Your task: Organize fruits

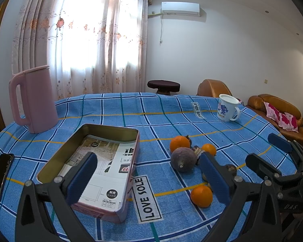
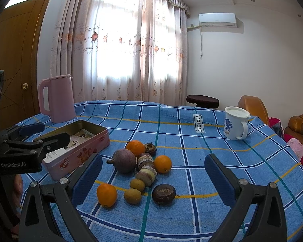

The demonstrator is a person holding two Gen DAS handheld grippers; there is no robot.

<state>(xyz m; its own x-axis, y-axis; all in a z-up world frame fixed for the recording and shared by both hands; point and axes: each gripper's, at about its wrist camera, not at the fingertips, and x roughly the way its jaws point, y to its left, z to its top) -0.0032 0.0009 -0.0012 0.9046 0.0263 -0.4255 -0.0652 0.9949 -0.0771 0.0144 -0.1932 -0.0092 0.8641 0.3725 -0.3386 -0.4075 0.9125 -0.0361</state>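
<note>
A pile of fruit lies on the blue checked tablecloth: three oranges (image 2: 106, 194), a large purple fruit (image 2: 124, 161), two small brown-green fruits (image 2: 132, 196), dark round fruits (image 2: 163, 194) and cut pieces (image 2: 146, 169). An open pink tin box (image 2: 78, 151) with paper inside stands to their left. My left gripper (image 1: 149, 177) is open and empty, above the box (image 1: 95, 167) and the nearest orange (image 1: 201, 196). My right gripper (image 2: 153, 179) is open and empty, just in front of the fruit. It also shows at the right of the left wrist view (image 1: 272, 151).
A pink kettle (image 1: 35, 100) stands at the back left. A white mug (image 2: 235, 123) with a lid stands at the back right. A phone (image 1: 1, 173) lies at the table's left edge. Brown sofas (image 1: 280, 111) and a dark stool (image 1: 163, 85) stand beyond the table.
</note>
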